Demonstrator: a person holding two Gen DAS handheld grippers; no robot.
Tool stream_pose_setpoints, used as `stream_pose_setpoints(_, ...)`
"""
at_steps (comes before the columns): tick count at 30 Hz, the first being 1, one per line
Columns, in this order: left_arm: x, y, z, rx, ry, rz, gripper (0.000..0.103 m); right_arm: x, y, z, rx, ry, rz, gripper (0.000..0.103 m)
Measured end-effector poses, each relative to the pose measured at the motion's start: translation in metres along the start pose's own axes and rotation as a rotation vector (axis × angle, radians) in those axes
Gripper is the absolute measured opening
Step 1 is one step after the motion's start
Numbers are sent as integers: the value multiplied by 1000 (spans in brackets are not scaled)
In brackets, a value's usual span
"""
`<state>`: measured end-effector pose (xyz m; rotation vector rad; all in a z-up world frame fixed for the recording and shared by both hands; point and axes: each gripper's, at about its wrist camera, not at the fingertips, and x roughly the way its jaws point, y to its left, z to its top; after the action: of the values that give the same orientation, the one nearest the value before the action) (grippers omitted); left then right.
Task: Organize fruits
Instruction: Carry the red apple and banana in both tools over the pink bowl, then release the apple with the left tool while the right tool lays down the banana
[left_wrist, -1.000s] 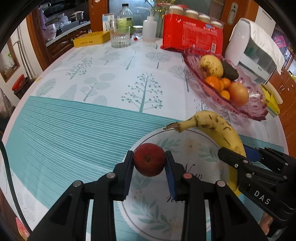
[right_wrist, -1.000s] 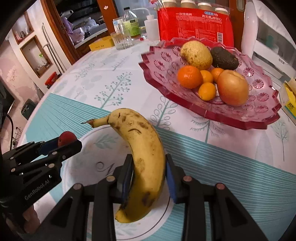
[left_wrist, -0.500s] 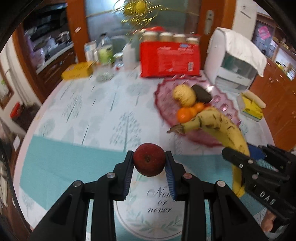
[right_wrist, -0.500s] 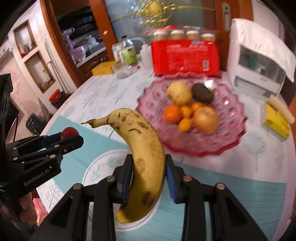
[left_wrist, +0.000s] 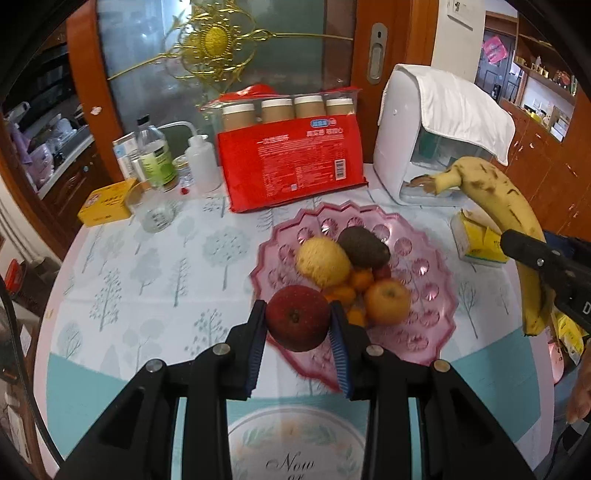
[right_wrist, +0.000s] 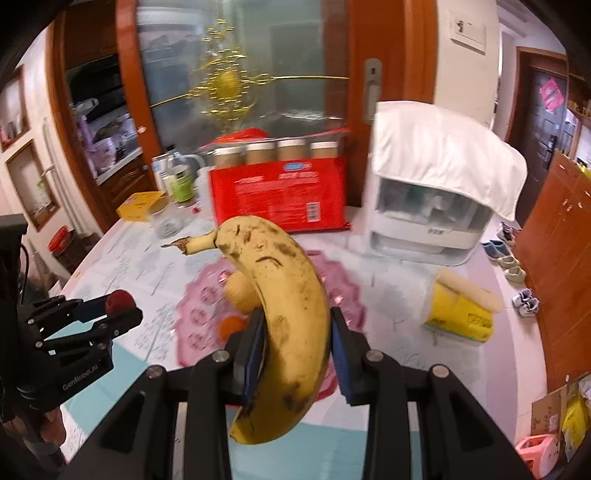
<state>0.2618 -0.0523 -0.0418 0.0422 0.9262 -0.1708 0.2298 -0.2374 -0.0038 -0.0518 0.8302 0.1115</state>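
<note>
Right wrist view shows the banana (right_wrist: 284, 314) held lengthwise between the blue pads of the right gripper (right_wrist: 297, 354), which is clamped on its lower half; its long axis runs up and away from the camera, the curved back facing the lens, and the stem end points up and to the left, out over the pink fruit bowl (right_wrist: 199, 317). The blunt lower tip hangs below the pads, toward the camera. Its skin is yellow, smooth and flecked with brown-black bruises. From the left wrist view the same banana (left_wrist: 506, 229) rises at the right edge, stem toward the white appliance (left_wrist: 413, 147). The left gripper (left_wrist: 298, 332) is closed on a round, dark red apple (left_wrist: 297, 317), pinched on both flanks by ribbed blue pads, its dimpled end facing the camera; the apple hangs in the air in front of the near rim of the fruit bowl (left_wrist: 436, 325). That bowl is translucent pink with a scalloped edge and pressed flower dimples, and holds a rough yellow fruit (left_wrist: 323, 262), a dark avocado (left_wrist: 364, 247), small oranges (left_wrist: 360, 278) and a yellow-orange apple (left_wrist: 388, 301). It sits on the desk (left_wrist: 147, 277), covered by a cloth printed with pale trees and teal stripes, beside a glossy red package (left_wrist: 291, 158).
</note>
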Motion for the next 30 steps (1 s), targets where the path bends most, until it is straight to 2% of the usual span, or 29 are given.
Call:
stream_pose_setpoints(6, 39, -5, 10, -8, 43, -16, 31, 45, -7, 3, 62, 71, -7, 34)
stream_pose_setpoints(17, 108, -12, -4, -10, 146, -6, 31, 124, -8, -26, 153, 194, -3, 34)
stream_pose_setpoints(26, 139, -23, -10, 14, 183, 0, 31, 154, -15, -46, 187, 250, -11, 34)
stream_pose_setpoints(30, 147, -27, -11, 27, 193, 5, 32, 155, -9, -48, 169, 242, -27, 34)
